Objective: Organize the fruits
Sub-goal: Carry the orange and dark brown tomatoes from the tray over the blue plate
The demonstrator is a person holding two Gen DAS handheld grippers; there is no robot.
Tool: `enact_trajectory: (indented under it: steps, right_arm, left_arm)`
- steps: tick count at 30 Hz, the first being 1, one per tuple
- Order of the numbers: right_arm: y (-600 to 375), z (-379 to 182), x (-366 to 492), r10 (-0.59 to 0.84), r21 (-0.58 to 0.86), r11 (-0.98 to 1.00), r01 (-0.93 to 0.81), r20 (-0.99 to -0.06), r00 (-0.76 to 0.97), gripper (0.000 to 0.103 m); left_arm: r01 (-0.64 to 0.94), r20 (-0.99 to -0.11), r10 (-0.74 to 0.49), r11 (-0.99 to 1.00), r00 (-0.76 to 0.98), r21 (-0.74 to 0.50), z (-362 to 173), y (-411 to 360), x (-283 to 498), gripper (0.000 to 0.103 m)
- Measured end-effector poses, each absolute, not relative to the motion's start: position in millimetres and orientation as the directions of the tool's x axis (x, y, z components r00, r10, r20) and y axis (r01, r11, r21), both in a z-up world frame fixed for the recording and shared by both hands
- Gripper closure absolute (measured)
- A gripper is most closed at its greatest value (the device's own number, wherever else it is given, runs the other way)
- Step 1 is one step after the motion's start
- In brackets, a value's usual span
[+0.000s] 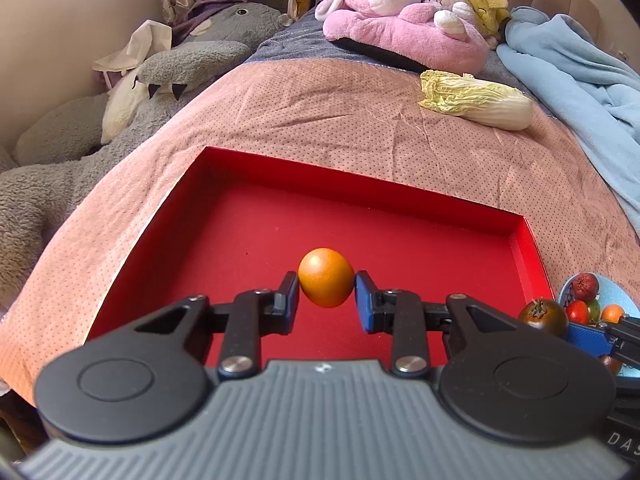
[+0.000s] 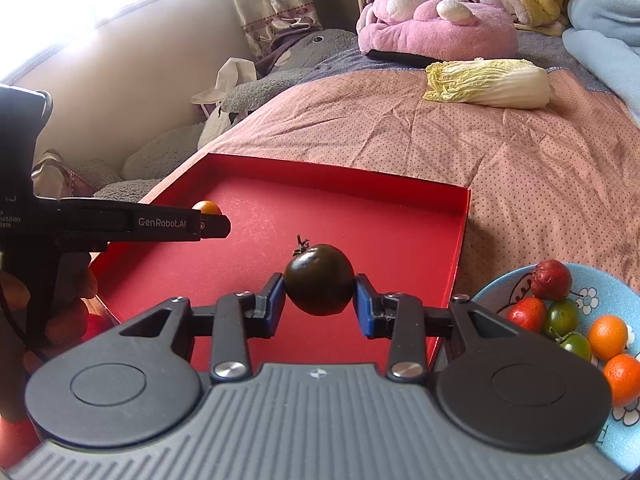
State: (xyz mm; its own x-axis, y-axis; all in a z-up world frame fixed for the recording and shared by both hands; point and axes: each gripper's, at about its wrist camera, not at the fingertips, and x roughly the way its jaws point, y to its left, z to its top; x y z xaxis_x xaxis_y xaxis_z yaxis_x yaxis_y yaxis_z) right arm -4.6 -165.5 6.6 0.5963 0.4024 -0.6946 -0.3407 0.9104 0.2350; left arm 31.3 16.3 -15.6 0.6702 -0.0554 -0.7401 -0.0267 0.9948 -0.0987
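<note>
Left gripper point(image 1: 327, 285) pinching orange tomato point(image 1: 326, 282); right gripper point(image 2: 319, 286) pinching dark tomato point(image 2: 319, 279). Beyond jaws, red tray point(image 2: 460, 236) lying bare; blue plate point(image 2: 624, 436) holding six more.

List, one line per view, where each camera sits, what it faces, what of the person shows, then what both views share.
Left wrist: on the left gripper, looking forward and down over the red tray; it pinches an orange fruit; no hand shows.
Right wrist: on the right gripper, same heading; it pinches a dark tomato; fingers hold the left gripper.
Shared: tray, cabbage, blue bowl, both held fruits.
</note>
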Motion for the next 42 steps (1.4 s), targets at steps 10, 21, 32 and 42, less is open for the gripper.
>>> enact_trajectory:
  steps: [10, 21, 32, 42]
  right_arm:
    - [-187.2, 21.7, -20.7, 0.394, 0.242, 0.917, -0.316, -0.667, 0.632, 0.061]
    - [-228.2, 30.2, -39.9, 0.351, 0.251, 0.936, -0.245, -0.650, 0.674, 0.060]
    - [-269.2, 30.4, -55.4, 0.297, 0.257, 0.952, -0.167, -0.643, 0.706, 0.061]
    - [-301.1, 27.7, -69.4, 0.251, 0.263, 0.960, -0.099, -0.646, 0.721, 0.060]
  left_arm:
    - [-0.003, -0.730, -0.063, 0.996, 0.680, -0.089, -6.7, 0.4, 22.7, 0.069]
    - [0.049, -0.719, -0.093, 0.995, 0.689, -0.081, 0.8, -28.5, 16.5, 0.069]
    - [0.114, -0.711, -0.129, 0.991, 0.691, -0.070, 7.1, -62.3, 12.4, 0.069]
    - [0.185, -0.712, -0.177, 0.980, 0.680, -0.066, 9.0, -99.9, 11.6, 0.069]
